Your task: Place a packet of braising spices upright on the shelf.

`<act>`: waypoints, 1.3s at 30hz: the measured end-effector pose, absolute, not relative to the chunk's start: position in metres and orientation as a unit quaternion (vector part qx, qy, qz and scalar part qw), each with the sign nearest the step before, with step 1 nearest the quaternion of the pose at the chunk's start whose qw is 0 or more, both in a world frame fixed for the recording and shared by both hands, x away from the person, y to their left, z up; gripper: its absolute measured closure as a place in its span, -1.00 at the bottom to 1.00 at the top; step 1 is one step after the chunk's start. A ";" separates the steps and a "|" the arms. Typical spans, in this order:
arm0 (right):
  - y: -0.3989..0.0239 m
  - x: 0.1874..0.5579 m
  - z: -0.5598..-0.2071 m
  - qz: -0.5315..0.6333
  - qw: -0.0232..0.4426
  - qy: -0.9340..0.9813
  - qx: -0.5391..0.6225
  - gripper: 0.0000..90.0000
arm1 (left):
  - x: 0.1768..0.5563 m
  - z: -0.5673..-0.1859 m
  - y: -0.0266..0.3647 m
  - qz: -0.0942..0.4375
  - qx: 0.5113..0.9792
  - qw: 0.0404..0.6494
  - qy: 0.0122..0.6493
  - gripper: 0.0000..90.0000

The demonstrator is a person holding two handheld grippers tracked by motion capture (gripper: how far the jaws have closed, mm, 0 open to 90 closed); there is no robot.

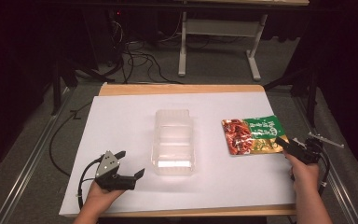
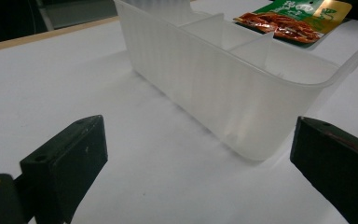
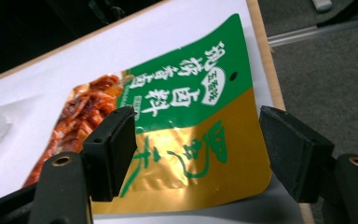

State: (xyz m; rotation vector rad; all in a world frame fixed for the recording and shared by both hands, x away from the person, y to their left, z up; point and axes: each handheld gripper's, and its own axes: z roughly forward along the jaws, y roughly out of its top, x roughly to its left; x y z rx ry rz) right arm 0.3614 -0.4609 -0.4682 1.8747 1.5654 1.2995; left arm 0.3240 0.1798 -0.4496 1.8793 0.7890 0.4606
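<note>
seasoning packet [image 1: 254,135] lies at the desk's [image 1: 121,116] right edge between your right hand-held gripper's [image 3: 198,149] spread jaws; left hand-held gripper [image 2: 200,163] spread too.

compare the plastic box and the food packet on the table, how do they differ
The plastic box is see-through and colourless; the food packet is printed green, gold and red. The box stands tall with walls and dividers inside, open on top; the packet lies flat and sealed. The box sits mid-table with nothing around it; the packet's gold end lies between the right claw's open jaws. Both rest on the white table.
</note>
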 end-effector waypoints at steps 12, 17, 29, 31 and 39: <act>-0.450 0.363 -0.466 0.475 0.175 0.572 0.645 -0.28 | 0.324 -0.450 0.179 0.188 0.781 0.500 0.323 -0.90; -0.445 0.365 -0.467 0.472 0.174 0.579 0.642 -0.27 | 0.324 -0.450 0.178 0.188 0.782 0.499 0.323 -0.90; -0.436 0.376 -0.479 0.451 0.144 0.553 0.686 -0.01 | 0.324 -0.451 0.177 0.186 0.784 0.498 0.320 -0.89; -0.437 0.377 -0.479 0.448 0.145 0.557 0.684 0.07 | 0.324 -0.451 0.177 0.185 0.785 0.498 0.320 -0.89; -0.436 0.378 -0.480 0.436 0.129 0.557 0.695 0.17 | 0.324 -0.452 0.175 0.183 0.788 0.494 0.317 -0.89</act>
